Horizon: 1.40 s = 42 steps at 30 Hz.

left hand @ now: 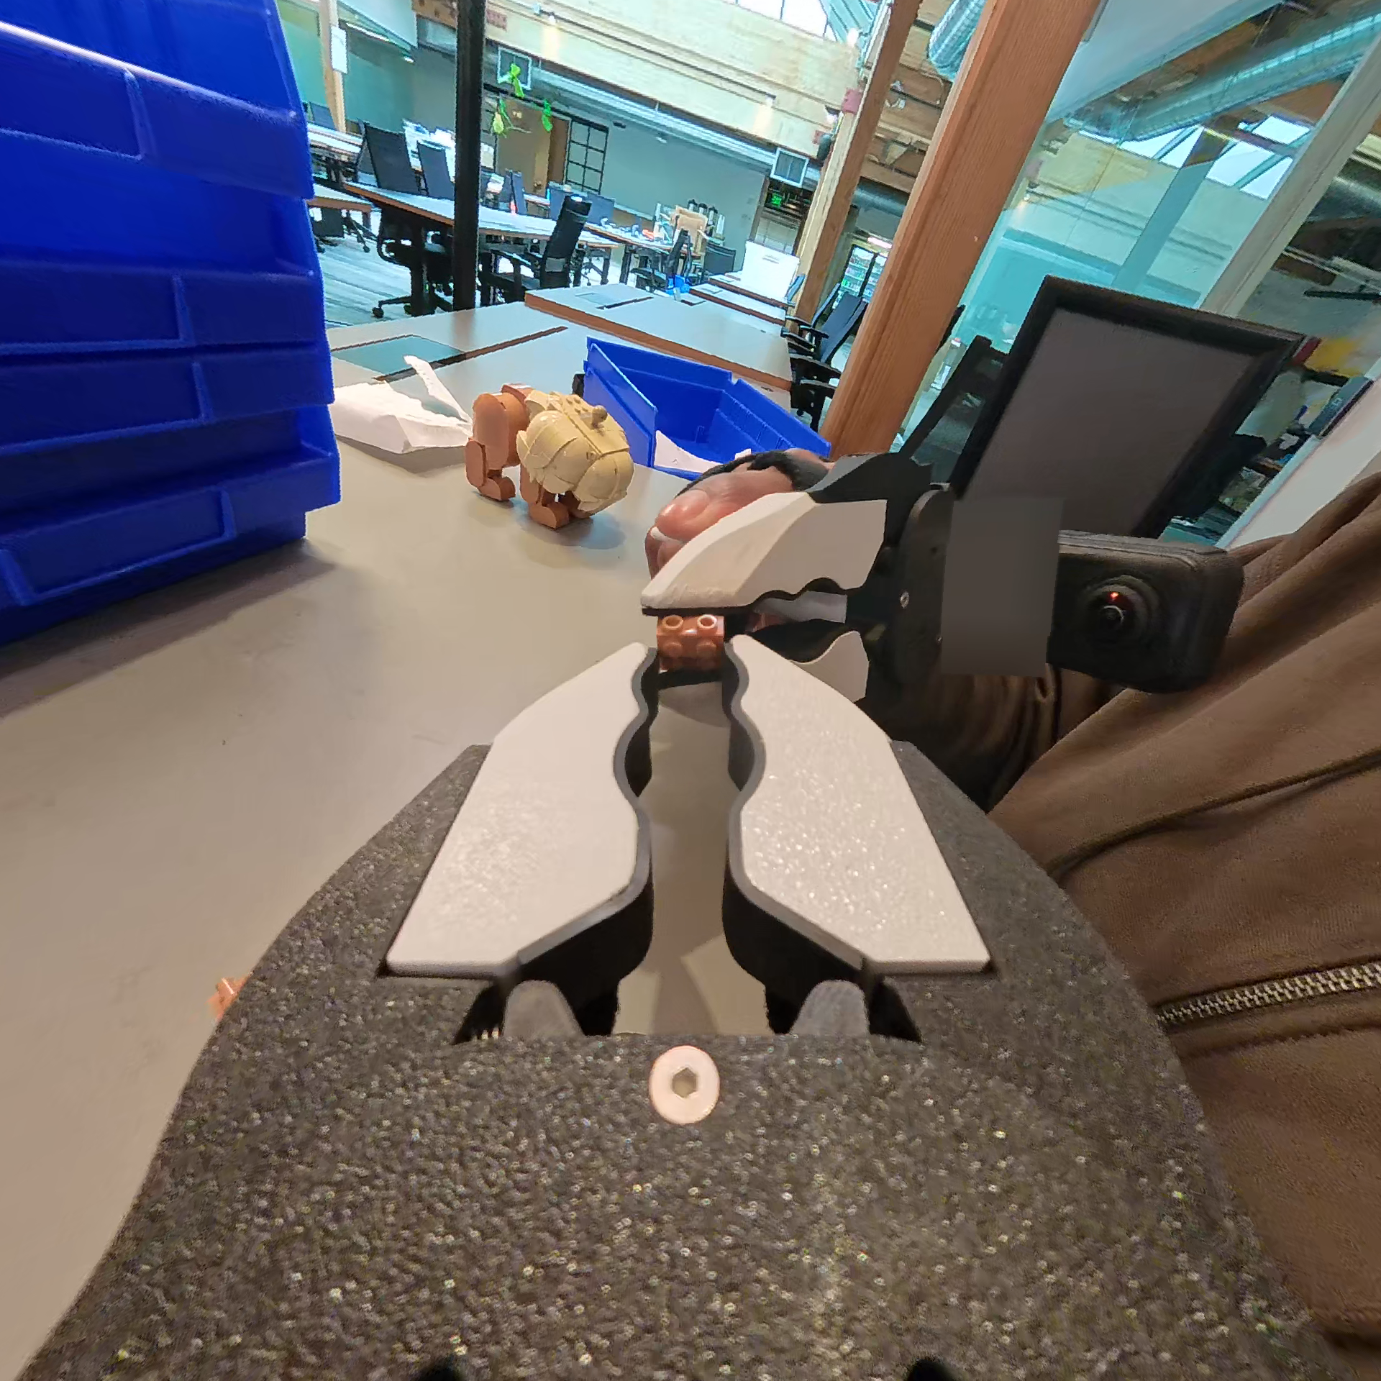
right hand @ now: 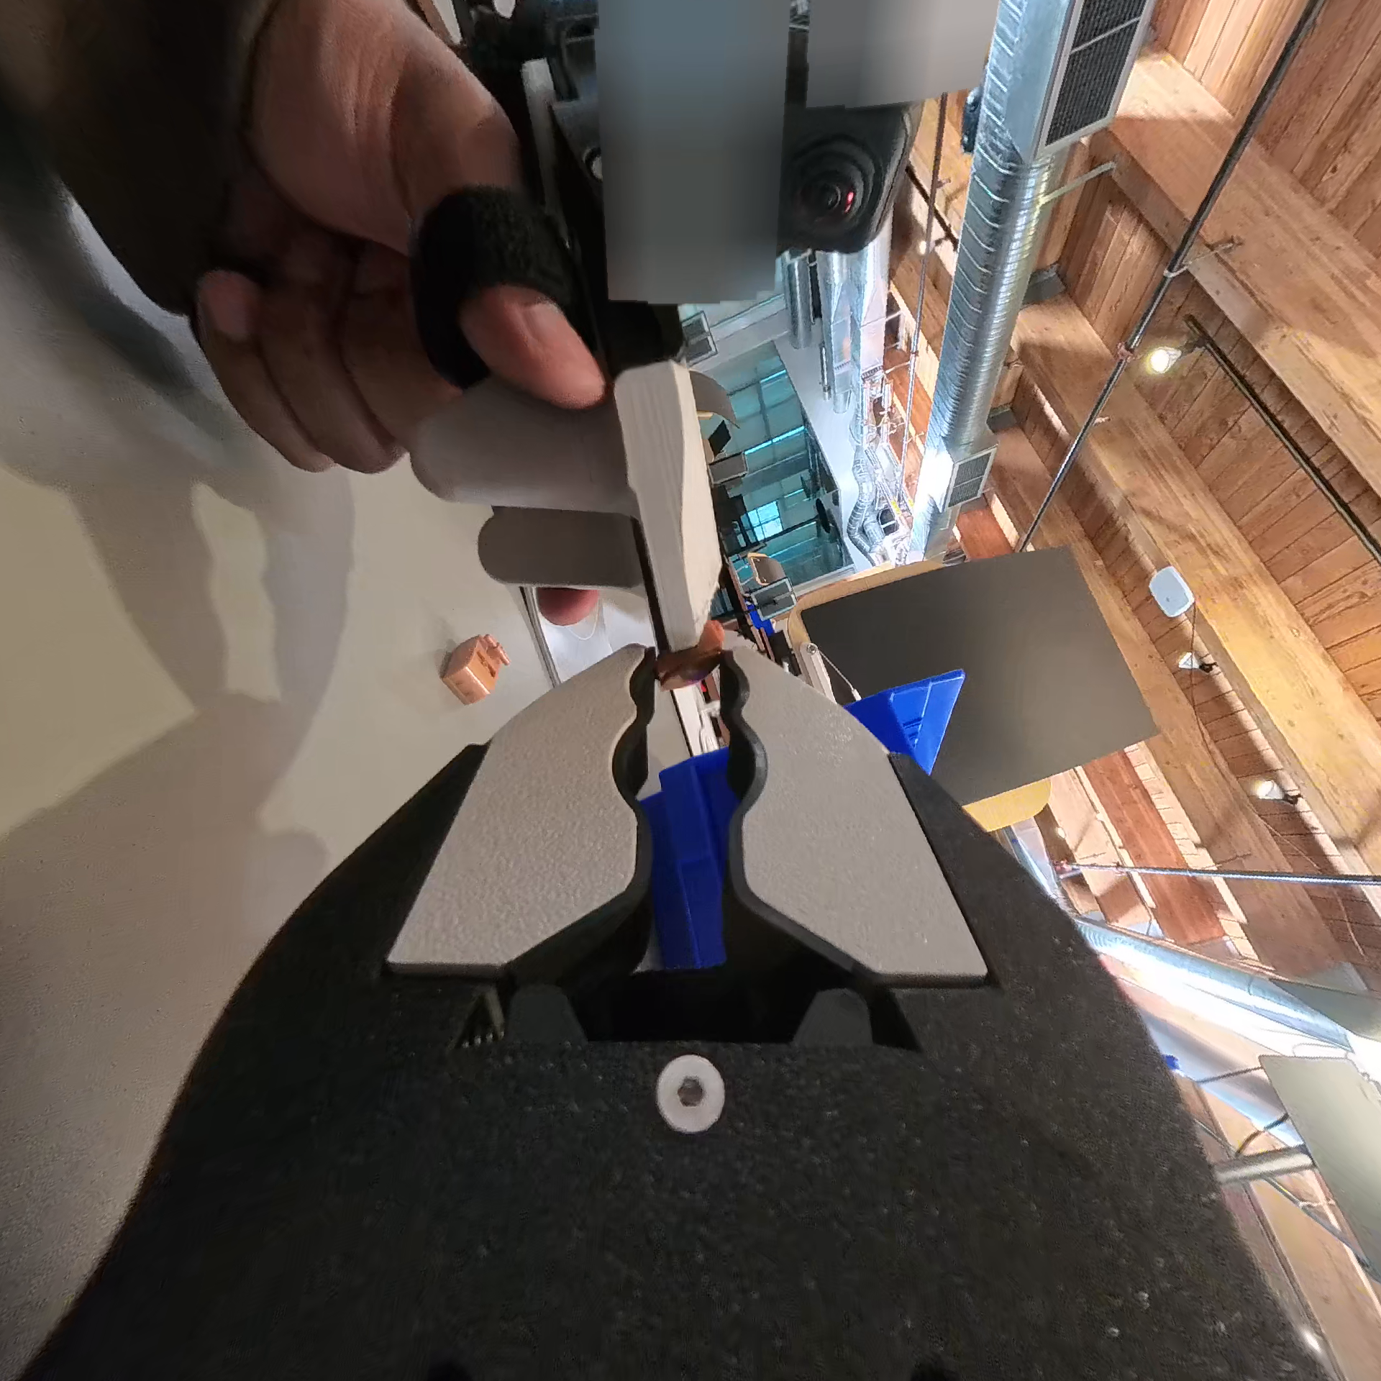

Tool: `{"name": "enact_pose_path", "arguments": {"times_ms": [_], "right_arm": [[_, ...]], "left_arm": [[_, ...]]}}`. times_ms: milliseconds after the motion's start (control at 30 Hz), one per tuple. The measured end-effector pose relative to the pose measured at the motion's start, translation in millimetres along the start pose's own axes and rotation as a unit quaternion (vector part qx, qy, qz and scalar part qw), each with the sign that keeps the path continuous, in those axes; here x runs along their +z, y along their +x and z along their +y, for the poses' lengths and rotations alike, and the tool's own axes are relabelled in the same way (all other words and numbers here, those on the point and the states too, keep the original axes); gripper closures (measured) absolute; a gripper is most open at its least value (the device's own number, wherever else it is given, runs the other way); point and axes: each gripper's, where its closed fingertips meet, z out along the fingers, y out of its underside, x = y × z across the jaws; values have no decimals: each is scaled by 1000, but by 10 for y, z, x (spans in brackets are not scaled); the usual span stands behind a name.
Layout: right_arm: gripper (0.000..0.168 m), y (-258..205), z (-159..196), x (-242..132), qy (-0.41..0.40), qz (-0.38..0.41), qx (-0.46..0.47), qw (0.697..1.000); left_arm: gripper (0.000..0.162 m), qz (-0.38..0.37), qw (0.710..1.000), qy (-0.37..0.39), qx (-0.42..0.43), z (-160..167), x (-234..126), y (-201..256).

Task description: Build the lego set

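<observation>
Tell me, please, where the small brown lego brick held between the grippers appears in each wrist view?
Left wrist view: the brown brick sits just above centre, pinched at the left gripper tips.
Right wrist view: it sits at the right gripper tips.
Shared landmark: the blue bin.

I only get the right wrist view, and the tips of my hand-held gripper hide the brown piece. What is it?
Observer: A brown Lego brick with studs on two faces, pinched by the left hand-held gripper.
Operator: Where's the main build?
Observer: A tan and brown Lego figure stands on the grey table, beyond the brick.
Operator: Anything near it?
Observer: White paper lies just behind it.
</observation>
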Motion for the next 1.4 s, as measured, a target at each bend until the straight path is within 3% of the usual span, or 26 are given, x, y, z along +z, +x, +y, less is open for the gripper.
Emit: {"name": "enact_pose_path", "arguments": {"times_ms": [600,1133,1400], "right_arm": [[150,-60,82,-50,-14,-1,-104,994],[151,-62,185,-13,-50,11,-140,989],[152,-75,141,-2,-44,12,-137,990]], "left_arm": [[147,-31,993,-52,99,113,32,21],[146,-68,990,-57,109,133,65,-62],[138,-72,991,-51,102,118,75,-71]]}}
